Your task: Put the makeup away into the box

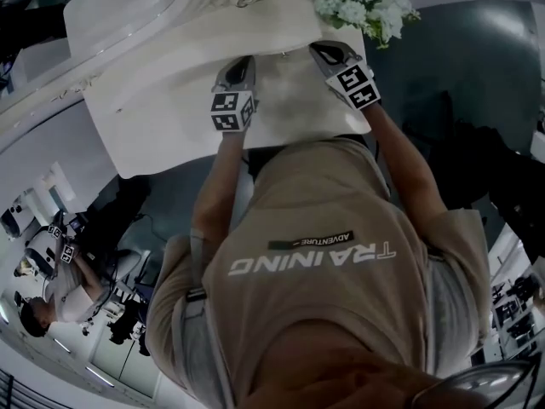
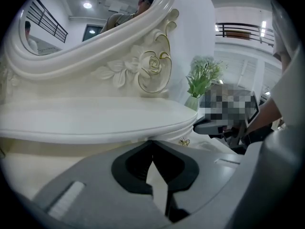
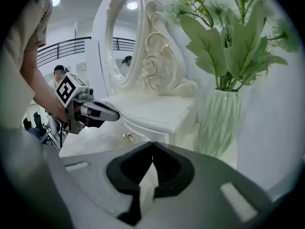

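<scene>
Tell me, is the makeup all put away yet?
Done: can't tell, no makeup and no box show anywhere. In hand: nothing; the left gripper and right gripper are both shut and empty above the white dressing table. Left, as far as I see: finding the makeup and the box.

My left gripper [image 2: 152, 143] and right gripper [image 3: 152, 146] are grey with black-and-white square markers [image 1: 232, 111]. The dressing table [image 1: 170, 118] is white with gold-edged carving. The ribbed vase [image 3: 220, 120] is pale green.

Dim, cool head view; brighter gripper views under ceiling spots [image 2: 87, 5]; heavy fisheye warp, dark corners.
</scene>
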